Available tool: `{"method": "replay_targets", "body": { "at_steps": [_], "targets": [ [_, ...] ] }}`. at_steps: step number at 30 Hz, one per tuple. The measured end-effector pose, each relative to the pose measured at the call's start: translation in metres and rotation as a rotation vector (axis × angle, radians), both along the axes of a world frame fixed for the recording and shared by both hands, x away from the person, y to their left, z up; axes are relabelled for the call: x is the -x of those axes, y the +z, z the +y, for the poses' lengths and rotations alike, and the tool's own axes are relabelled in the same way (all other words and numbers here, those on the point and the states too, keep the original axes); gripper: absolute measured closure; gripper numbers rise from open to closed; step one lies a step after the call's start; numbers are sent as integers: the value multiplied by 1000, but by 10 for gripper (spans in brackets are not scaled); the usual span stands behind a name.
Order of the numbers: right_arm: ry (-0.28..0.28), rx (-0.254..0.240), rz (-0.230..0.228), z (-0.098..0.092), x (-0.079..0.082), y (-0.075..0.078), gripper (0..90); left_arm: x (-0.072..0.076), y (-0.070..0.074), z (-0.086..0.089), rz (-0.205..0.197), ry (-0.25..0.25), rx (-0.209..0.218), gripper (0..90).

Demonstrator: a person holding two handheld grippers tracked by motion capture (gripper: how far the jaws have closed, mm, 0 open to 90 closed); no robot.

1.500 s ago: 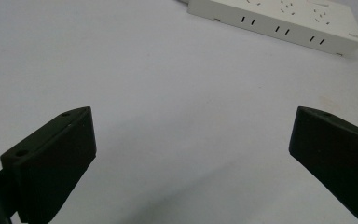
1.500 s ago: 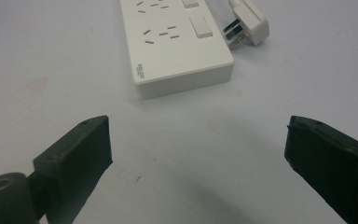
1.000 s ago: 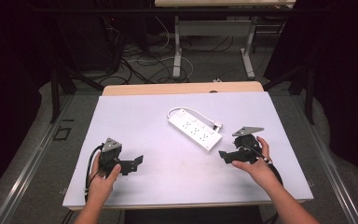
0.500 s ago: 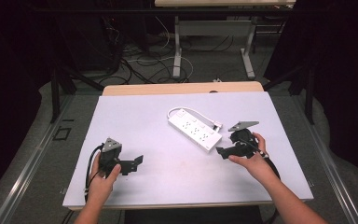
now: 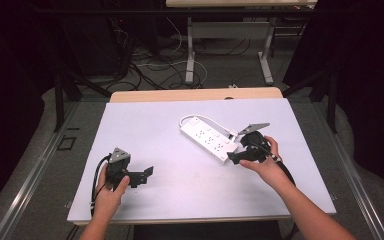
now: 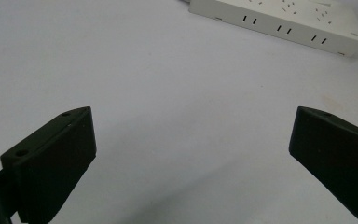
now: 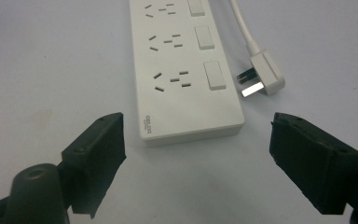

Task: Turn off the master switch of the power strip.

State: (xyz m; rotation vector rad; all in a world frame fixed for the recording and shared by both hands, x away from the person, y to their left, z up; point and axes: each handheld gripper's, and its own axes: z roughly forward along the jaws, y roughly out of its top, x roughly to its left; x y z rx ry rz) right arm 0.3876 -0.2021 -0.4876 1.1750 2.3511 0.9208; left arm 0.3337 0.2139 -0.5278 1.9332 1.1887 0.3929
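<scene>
A white power strip lies flat near the middle of the white table, its cord looping back so the plug rests beside its near right end. My right gripper is open just short of that end; in the right gripper view the strip's end sits between the spread jaws, with the plug to its right. My left gripper is open near the table's front left, holding nothing; the strip lies well ahead of it in the left gripper view.
The white table top lies over a wooden desk edge at the back. Beyond it stand another table's legs and loose floor cables. A metal rail runs along the left.
My right gripper has moved left and forward, closing in on the power strip's near end. The left gripper has stayed put.
</scene>
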Motion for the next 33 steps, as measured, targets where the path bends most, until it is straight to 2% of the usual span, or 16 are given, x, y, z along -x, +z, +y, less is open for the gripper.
{"method": "replay_targets", "body": {
  "at_steps": [9, 17, 23, 33],
  "targets": [
    [-16, 10, 4, 3, -11, -1, 199, 0, -1, 0, -2, 9, 18, 8],
    [-59, 27, -10, 5, -24, -2, 257, 0, 0, 1, 1, 6, 8, 8],
    [-67, 41, -21, 7, -33, -2, 291, 0, 0, 2, 6, 3, 7, 9],
    [-84, 28, -17, 13, -47, -1, 327, -1, -1, 2, 2, 9, 11, 9]
  ]
}}
